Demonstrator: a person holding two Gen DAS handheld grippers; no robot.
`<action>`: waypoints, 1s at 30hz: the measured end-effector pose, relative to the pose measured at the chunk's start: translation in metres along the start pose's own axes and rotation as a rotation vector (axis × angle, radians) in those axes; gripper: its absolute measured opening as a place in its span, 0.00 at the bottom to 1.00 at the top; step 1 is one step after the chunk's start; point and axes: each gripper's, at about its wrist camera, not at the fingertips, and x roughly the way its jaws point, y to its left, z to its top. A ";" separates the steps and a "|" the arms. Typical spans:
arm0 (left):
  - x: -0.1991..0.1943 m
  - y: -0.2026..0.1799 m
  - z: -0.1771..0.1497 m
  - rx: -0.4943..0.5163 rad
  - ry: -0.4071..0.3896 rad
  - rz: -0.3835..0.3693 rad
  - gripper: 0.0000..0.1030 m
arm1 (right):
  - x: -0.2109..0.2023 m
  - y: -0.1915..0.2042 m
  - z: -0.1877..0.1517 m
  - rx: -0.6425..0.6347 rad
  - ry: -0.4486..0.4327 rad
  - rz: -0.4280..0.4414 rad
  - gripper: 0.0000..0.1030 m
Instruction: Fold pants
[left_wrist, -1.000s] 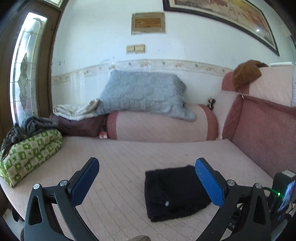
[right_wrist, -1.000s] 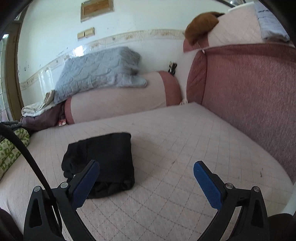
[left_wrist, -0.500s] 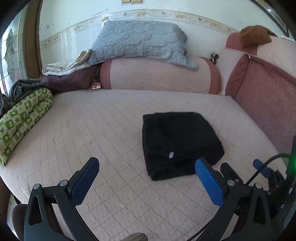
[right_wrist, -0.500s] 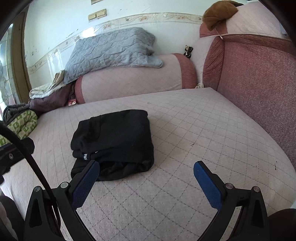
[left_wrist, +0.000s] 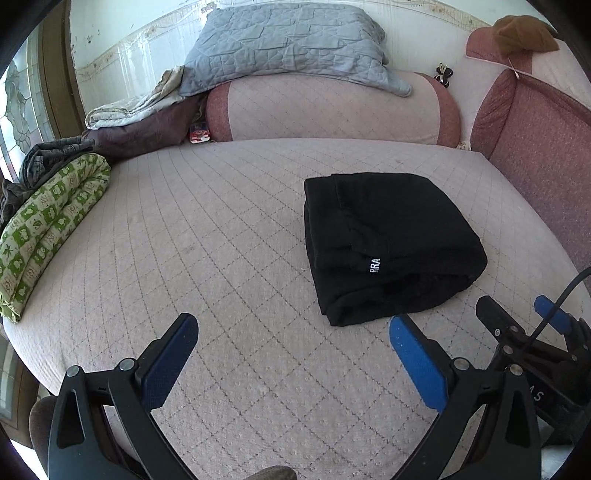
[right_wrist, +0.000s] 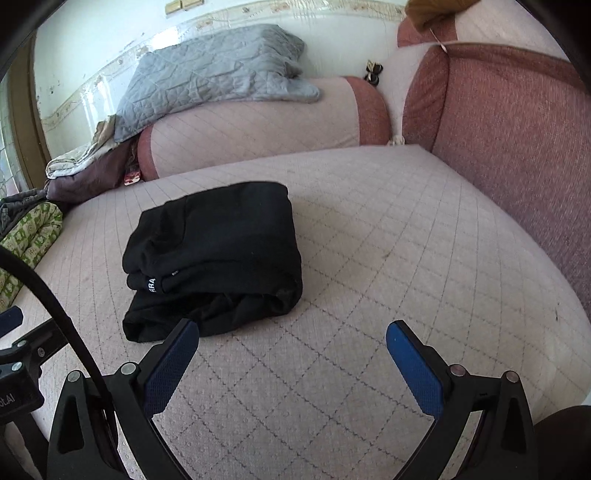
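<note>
1. Black fabric pants (left_wrist: 388, 240), folded into a thick, roughly rectangular bundle with a small white lettered tab (left_wrist: 375, 265) on the near edge, lie flat on the pale pink quilted mattress cover (left_wrist: 229, 258).
2. Left gripper (left_wrist: 291, 343): its two blue-padded fingers are spread wide and hold nothing. The bundle sits just ahead of its right fingertip, apart from it.
3. Right gripper (right_wrist: 291, 345): fingers likewise spread wide, empty. In the right wrist view the pants (right_wrist: 218, 254) lie ahead and to the left, their near edge just beyond the left fingertip; whether pad and cloth touch cannot be told.
4. In the left wrist view the right gripper's black frame (left_wrist: 532, 343) shows just right of the left gripper's right finger, with a black cable running from it.
5. Far ahead of both grippers, a pink cylindrical bolster (left_wrist: 332, 110) lies across the back, with a grey quilted blanket (left_wrist: 288, 40) draped on top.
6. Far to the left sits a rolled green-and-cream patterned quilt (left_wrist: 48, 229).
7. To the right rises a dark red upholstered backrest (right_wrist: 517, 129).
</note>
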 end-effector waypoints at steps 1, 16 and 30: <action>0.002 0.000 0.000 0.001 0.008 -0.003 1.00 | 0.001 0.000 0.000 -0.003 0.003 0.000 1.00; -0.011 0.038 0.012 -0.177 -0.036 -0.170 1.00 | 0.010 -0.001 -0.002 -0.046 0.020 -0.118 1.00; 0.011 0.043 0.002 -0.120 0.017 0.032 1.00 | -0.020 0.005 -0.013 -0.098 0.001 -0.015 1.00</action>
